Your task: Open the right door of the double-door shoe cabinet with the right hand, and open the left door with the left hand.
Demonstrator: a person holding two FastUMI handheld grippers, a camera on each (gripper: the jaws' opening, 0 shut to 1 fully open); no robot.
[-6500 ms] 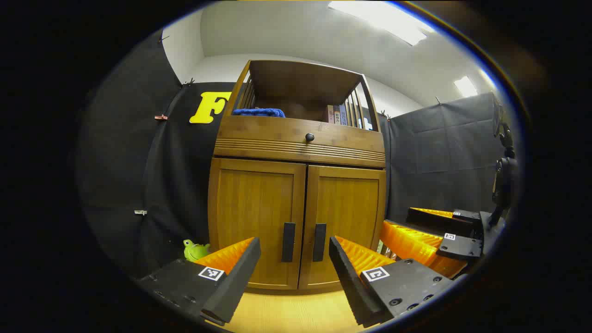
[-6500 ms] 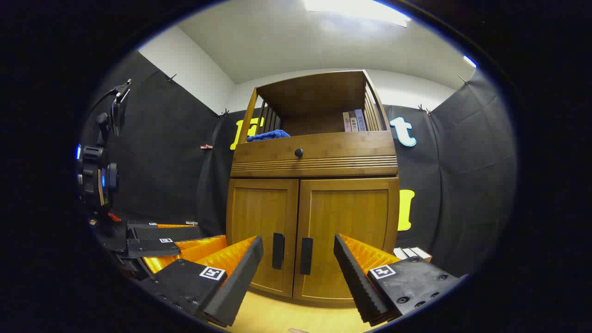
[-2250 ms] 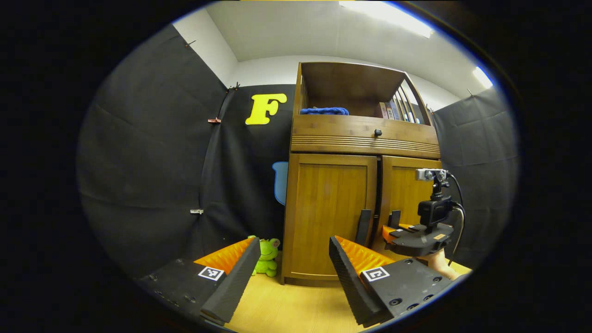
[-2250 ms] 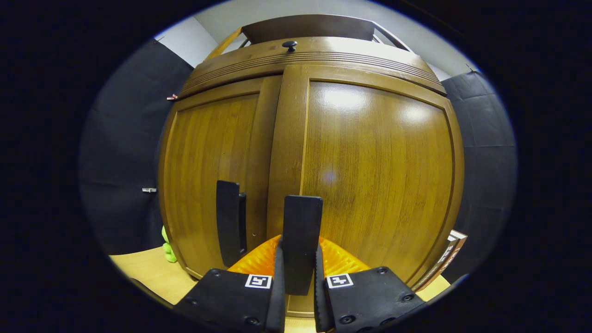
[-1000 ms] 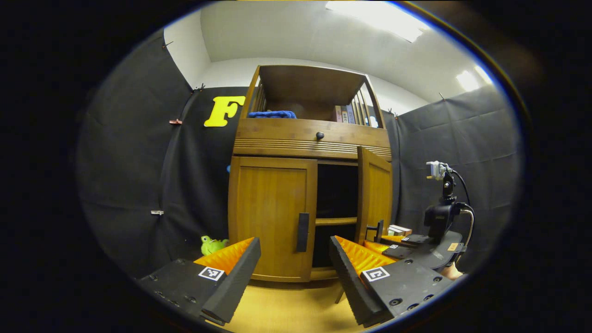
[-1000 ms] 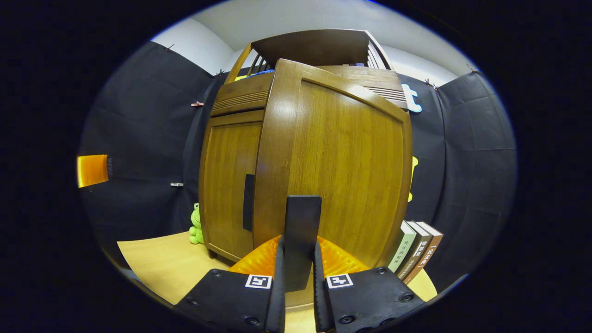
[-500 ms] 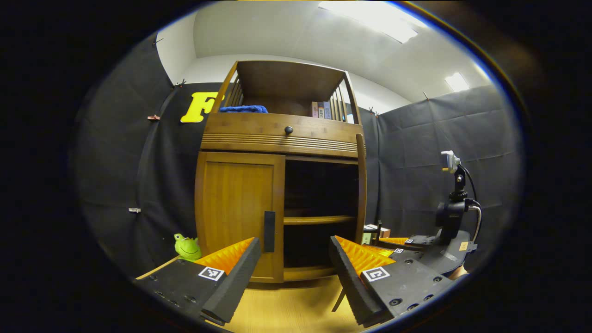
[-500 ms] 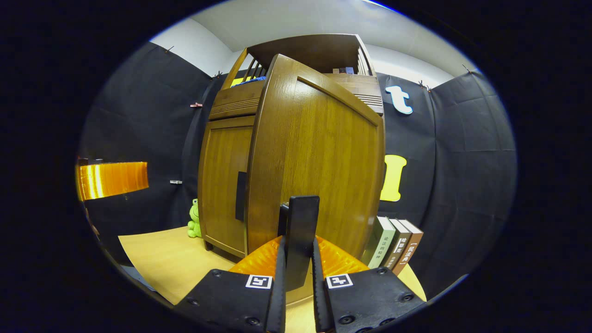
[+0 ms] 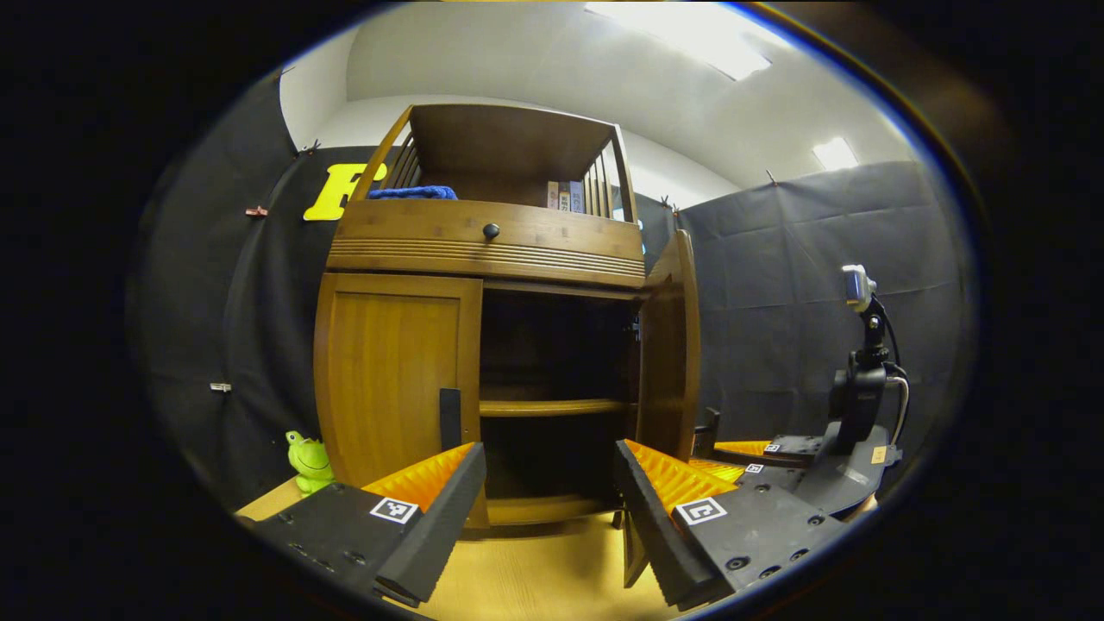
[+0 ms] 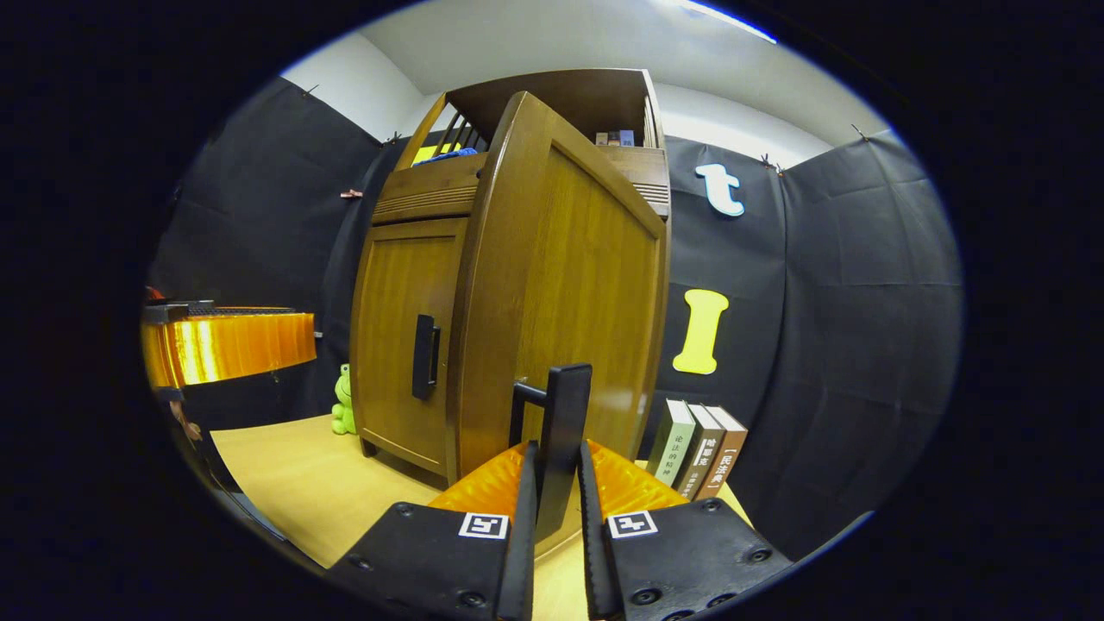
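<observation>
With the right door (image 10: 561, 285) swung wide by the right tool (image 10: 552, 509) clamped on its handle (image 10: 561, 431), the spread-fingered left tool (image 9: 548, 509) is best centred on the closed left door's handle (image 9: 449, 418) before closing.

Toy frog (image 9: 309, 455) on floor left of cabinet (image 9: 483, 250); books (image 10: 697, 448) right, behind open door (image 10: 561, 293)

Both views low, near, facing cabinet (image 9: 483, 250).

glossy wooden right door (image 10: 561, 285), matt black handle (image 10: 561, 440).
</observation>
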